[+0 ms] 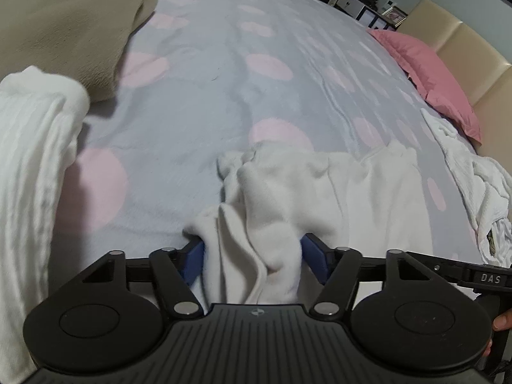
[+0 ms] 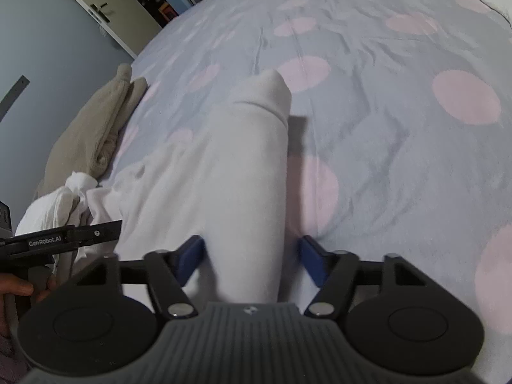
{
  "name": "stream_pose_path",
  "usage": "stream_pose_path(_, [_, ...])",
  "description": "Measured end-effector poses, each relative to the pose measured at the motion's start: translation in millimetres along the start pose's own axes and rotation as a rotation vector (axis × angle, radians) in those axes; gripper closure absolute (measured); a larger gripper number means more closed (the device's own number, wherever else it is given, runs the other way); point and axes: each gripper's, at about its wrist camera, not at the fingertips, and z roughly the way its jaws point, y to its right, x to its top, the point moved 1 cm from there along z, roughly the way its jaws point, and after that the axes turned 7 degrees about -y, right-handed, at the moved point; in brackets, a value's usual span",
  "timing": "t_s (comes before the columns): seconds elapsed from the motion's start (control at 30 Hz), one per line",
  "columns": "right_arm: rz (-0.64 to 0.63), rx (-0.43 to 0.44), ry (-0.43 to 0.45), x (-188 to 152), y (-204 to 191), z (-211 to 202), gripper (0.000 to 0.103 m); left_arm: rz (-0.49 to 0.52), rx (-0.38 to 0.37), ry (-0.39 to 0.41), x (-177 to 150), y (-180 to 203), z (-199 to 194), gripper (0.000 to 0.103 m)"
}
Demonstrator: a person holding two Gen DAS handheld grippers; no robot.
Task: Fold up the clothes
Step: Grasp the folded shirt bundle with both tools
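- I had the white garment [image 1: 288, 192] lying on the spotted bed [image 1: 198, 96], bunched at the near edge; a thick gather of it ran between the pads of the left tongs [image 1: 252, 259], which looked pressed on the cloth at both sides.
- In the right view, a sleeve-like roll [image 2: 252, 166] of the same garment passed between the right tongs [image 2: 252, 256]; I saw gaps beside the pads, so I judged them spread and not yet pinching.
- My worry was an uneven lift; one end held and the other loose would have dragged the fold askew.
- The left bundle held several layers; I feared only the outer ones were caught, and the rest could slide out.
- The white pile [image 1: 35, 160] and crumpled whites [image 1: 473, 185] lay near; a wide sweep could have snagged them.
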Motion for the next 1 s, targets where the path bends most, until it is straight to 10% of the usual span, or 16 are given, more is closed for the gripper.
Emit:
stream_pose_path(0.37, [0.036, 0.072, 0.031, 4, 3, -3, 0.070, 0.056, -0.029, 0.060, 0, 7, -5, 0.075])
stream_pose_path(1.0, [-0.061, 0.170, 0.139, -7, -31, -67, 0.074, 0.155, -0.013, 0.213, -16, 38, -80, 0.081])
